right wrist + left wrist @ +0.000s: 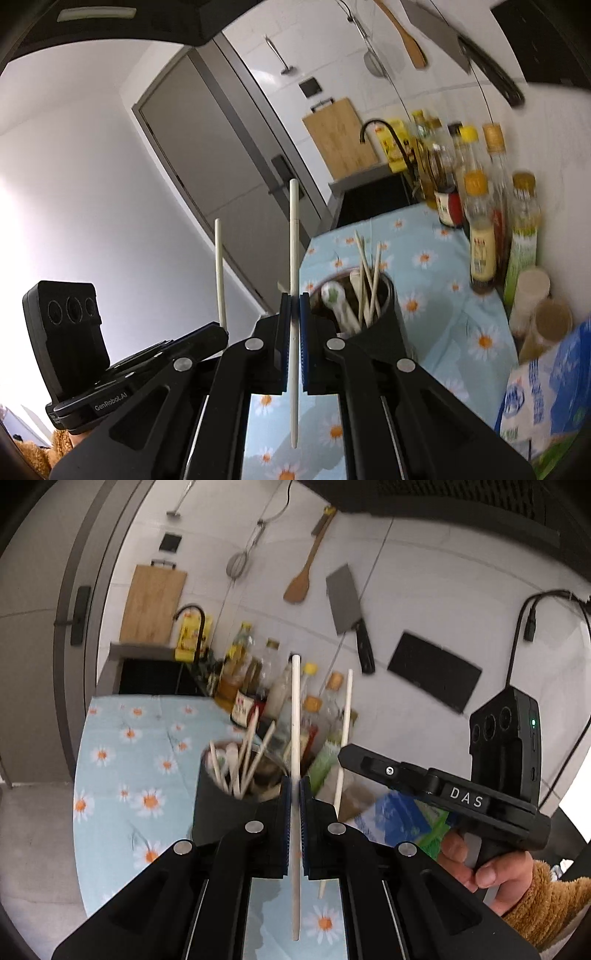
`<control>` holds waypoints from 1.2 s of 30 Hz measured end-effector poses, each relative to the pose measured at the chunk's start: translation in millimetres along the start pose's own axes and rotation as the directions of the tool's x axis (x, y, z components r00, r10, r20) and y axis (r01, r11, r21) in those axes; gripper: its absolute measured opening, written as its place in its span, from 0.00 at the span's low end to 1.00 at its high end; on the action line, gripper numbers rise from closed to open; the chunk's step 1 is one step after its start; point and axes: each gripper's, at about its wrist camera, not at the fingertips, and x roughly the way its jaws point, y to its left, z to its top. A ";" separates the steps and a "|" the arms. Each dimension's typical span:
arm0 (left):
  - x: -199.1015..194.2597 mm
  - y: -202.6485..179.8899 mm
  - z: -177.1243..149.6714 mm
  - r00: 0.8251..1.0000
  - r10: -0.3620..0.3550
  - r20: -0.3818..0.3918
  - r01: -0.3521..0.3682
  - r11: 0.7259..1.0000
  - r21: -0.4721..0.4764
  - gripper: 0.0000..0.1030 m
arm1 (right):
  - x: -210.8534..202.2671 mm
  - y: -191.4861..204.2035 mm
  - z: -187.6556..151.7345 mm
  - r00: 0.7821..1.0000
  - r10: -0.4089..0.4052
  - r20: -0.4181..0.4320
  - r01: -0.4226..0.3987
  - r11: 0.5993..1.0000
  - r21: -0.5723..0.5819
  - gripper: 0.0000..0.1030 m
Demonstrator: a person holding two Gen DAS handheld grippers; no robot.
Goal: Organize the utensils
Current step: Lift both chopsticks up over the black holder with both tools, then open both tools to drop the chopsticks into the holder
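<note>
Holding one white chopstick in each gripper, we're hovering both over the flowery blue tablecloth [122,746]. Our left gripper [294,786] is clamped tight on a chopstick [295,709] that's standing nearly upright between the blue pads, sticking out above and below them. Our right gripper [294,304] is doing the same with its own chopstick [294,236], squeezed shut around the middle of it.

From the left camera we're also seeing the right gripper just beside ours, a hand [484,871] in a fuzzy tan sleeve wrapped around its handle.

The black utensil cup [384,325] is sitting on the cloth just past the fingertips, already packed with more chopsticks and a white spoon [338,302]. Bottles [480,229] are crowding the tiled wall behind it, where a cleaver [345,602] and a wooden spatula [301,579] are hanging.
</note>
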 end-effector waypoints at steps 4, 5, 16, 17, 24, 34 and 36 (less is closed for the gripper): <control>0.5 3.8 20.3 0.996 -0.018 0.092 0.017 1.000 0.018 0.03 | 6.9 0.8 18.5 0.999 -0.006 0.040 0.006 1.000 -0.015 0.05; 1.1 4.7 23.7 0.994 -0.022 0.105 0.021 1.000 0.017 0.03 | 8.0 0.7 22.6 0.999 -0.002 0.051 0.003 1.000 -0.016 0.05; 17.6 17.1 58.6 0.960 -0.016 0.279 0.016 1.000 0.005 0.03 | 27.0 -8.8 58.1 0.985 -0.015 0.171 0.027 0.997 -0.072 0.05; 21.5 21.0 60.6 0.959 -0.016 0.282 0.019 1.000 -0.008 0.03 | 29.1 -10.9 59.6 0.984 -0.016 0.175 0.029 0.997 -0.071 0.05; 38.3 34.9 60.9 0.944 0.005 0.329 0.007 0.999 -0.035 0.03 | 44.8 -25.8 67.3 0.981 -0.025 0.194 0.039 0.997 -0.069 0.05; 70.2 40.1 42.0 0.951 0.037 0.307 -0.043 0.999 0.013 0.04 | 68.2 -41.8 53.9 0.982 -0.068 0.176 0.084 0.993 -0.087 0.06; 73.5 40.4 38.5 0.955 0.046 0.292 -0.054 0.998 0.020 0.04 | 69.7 -43.2 52.8 0.983 -0.067 0.170 0.083 0.993 -0.087 0.05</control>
